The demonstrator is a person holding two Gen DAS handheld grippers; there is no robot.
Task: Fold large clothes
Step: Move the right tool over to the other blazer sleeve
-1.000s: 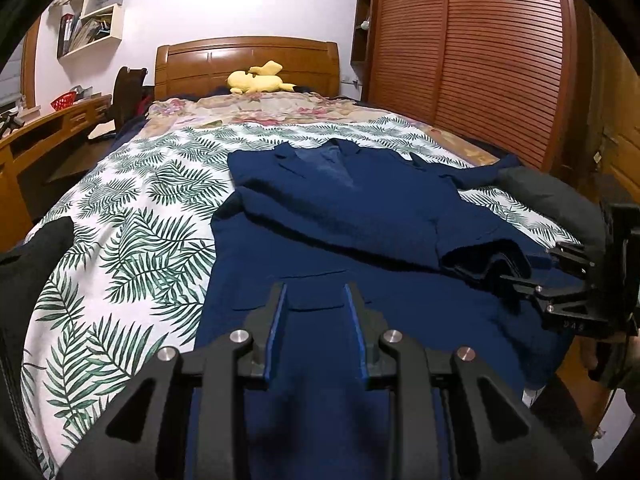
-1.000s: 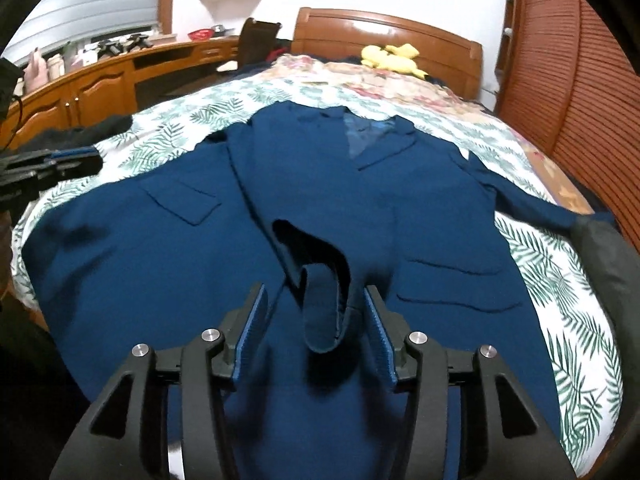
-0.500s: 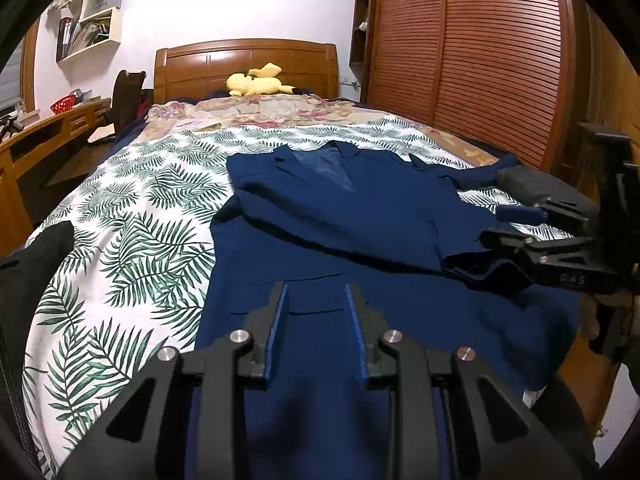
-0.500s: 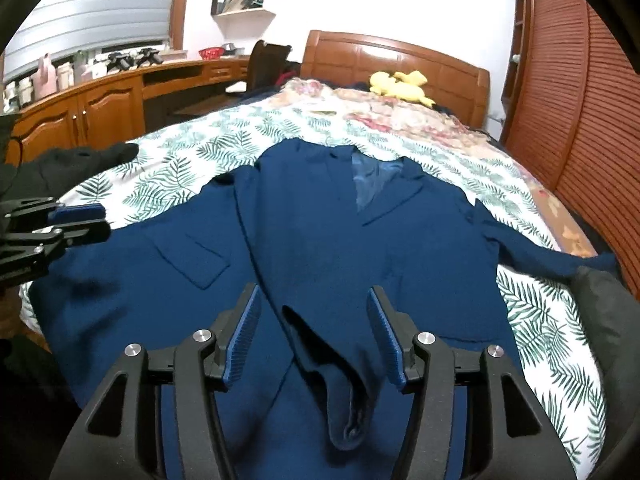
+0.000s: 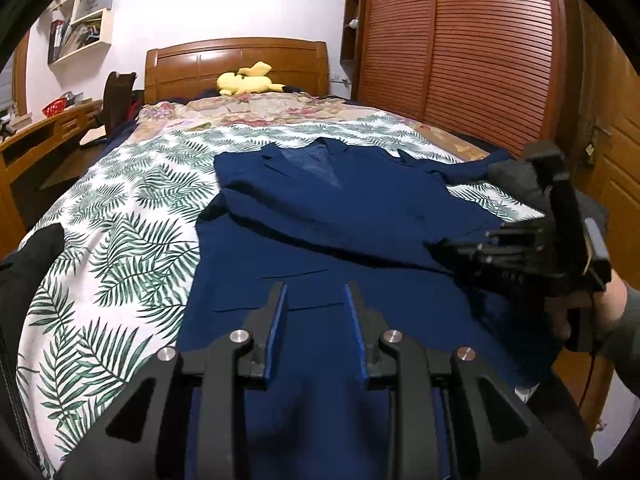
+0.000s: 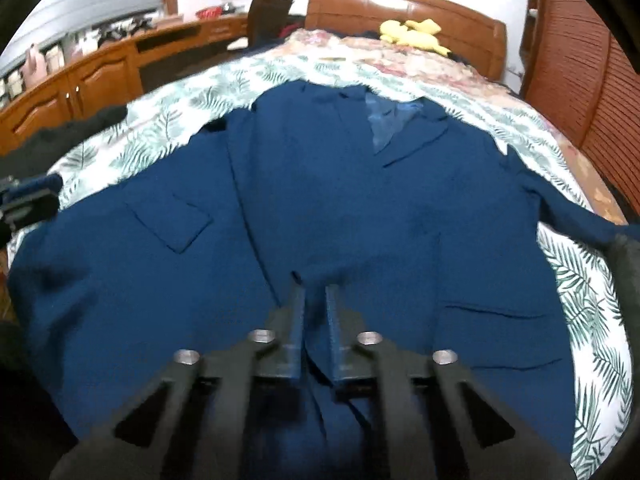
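Note:
A large navy blue coat (image 5: 328,240) lies spread on the bed, collar toward the headboard, one sleeve folded diagonally across its front. It also fills the right wrist view (image 6: 340,208). My left gripper (image 5: 316,300) is open and empty, hovering over the coat's lower part near a pocket flap. My right gripper (image 6: 312,300) has its jaws nearly together on the cuff end of the folded sleeve (image 6: 316,344). It also shows at the right of the left wrist view (image 5: 460,252), low on the coat.
The bed has a leaf-print cover (image 5: 120,216) and a wooden headboard (image 5: 240,64) with a yellow plush toy (image 5: 248,80). A slatted wooden wardrobe (image 5: 460,40) stands to the right, a wooden desk (image 6: 80,80) to the left. Dark clothing (image 5: 28,264) lies at the bed's left edge.
My right gripper was open around the sleeve cuff, lifted back, then came down and closed on the cuff. My left gripper has stayed open in place.

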